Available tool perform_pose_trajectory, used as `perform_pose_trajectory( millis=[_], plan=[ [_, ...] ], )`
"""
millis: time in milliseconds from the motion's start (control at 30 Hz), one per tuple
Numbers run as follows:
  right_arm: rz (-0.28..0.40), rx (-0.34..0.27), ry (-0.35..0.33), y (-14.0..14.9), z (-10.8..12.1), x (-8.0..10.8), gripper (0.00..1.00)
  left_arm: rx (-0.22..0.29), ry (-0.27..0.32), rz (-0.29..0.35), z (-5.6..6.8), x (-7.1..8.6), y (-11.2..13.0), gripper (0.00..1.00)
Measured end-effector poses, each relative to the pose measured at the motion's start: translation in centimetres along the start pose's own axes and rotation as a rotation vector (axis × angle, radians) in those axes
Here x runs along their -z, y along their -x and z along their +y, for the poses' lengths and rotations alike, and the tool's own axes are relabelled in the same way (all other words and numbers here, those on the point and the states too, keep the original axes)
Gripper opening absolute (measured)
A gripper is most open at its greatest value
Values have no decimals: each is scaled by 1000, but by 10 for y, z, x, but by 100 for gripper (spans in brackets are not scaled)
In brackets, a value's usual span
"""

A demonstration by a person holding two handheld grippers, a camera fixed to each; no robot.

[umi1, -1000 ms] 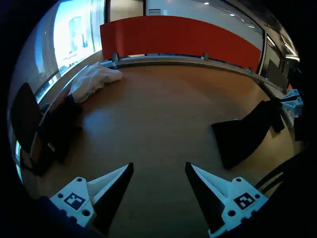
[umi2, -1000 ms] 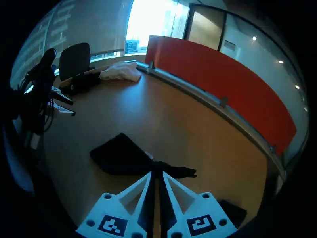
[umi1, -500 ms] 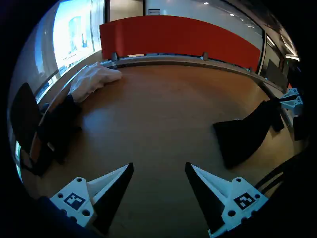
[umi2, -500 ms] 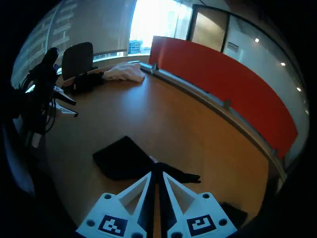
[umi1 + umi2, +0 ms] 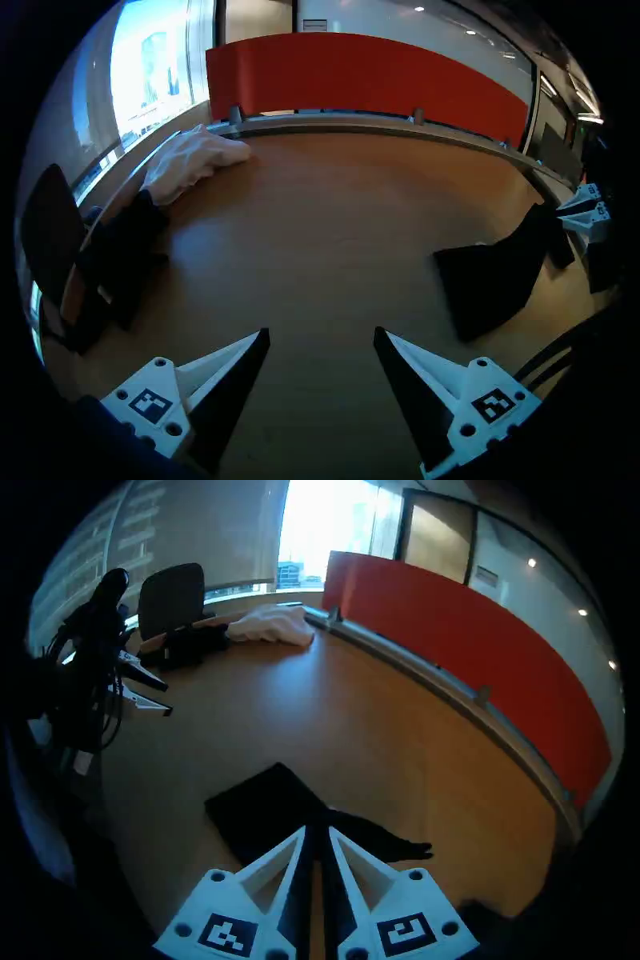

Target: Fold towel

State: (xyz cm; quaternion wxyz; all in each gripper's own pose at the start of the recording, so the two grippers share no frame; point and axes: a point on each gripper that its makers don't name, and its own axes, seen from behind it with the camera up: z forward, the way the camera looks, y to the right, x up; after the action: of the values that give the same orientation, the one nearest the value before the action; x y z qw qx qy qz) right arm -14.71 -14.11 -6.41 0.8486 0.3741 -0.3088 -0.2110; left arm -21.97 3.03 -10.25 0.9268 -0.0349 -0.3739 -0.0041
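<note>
Towel (image 5: 264, 816), black, lies on the wooden table (image 5: 336, 712) with one corner drawn up into a ridge and pinched at the tips of the right gripper (image 5: 318, 832), whose jaws are closed on the cloth with barely a slit between them. In the right gripper view the flat part spreads toward 10 o'clock from the fingertips, and a thin tail trails off toward 3 o'clock. In the left gripper view the same towel sits at 3 o'clock, rising from the tabletop to the far gripper at the edge. The left gripper (image 5: 320, 334) hangs over bare wood well apart from the towel, its jaws spread wide with nothing between them; in the right gripper view its white fingers show at 9 o'clock. A bundled white cloth (image 5: 188, 160) rests near the table's far corner at 10 o'clock in the left gripper view, with a dark heap (image 5: 120, 248) just beside it. A red partition (image 5: 360, 76) runs along the far edge at 12 o'clock, and a black chair (image 5: 168, 600) stands before a bright window (image 5: 320, 528)
</note>
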Motion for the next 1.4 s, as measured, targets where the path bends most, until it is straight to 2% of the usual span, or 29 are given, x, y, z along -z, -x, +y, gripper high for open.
perform_pose_trajectory(
  millis=[367, 733, 800, 867, 967, 1000, 1400],
  plan=[
    [-11, -3, -91, -3, -42, -28, 5, 7, 1, 1, -3, 1, 0, 96],
    [-19, 16, -151, -7, -66, -44, 5, 19, -11, -3, -10, 3, 3, 97],
    [-28, 18, -166, -5, -71, -46, 10, 22, -14, -4, -12, 3, 4, 96],
    [-41, 18, -175, -1, -75, -49, 23, 23, -18, -6, -14, 2, 5, 96],
    [-56, 12, -169, 4, -75, -52, 63, 25, -23, -8, -16, 3, 6, 97],
    [-58, 11, -166, 6, -74, -52, 73, 26, -24, -9, -16, 3, 6, 97],
    [-72, -5, -140, 16, -63, -48, 73, 28, -28, -10, -19, 3, 7, 97]
  ],
)
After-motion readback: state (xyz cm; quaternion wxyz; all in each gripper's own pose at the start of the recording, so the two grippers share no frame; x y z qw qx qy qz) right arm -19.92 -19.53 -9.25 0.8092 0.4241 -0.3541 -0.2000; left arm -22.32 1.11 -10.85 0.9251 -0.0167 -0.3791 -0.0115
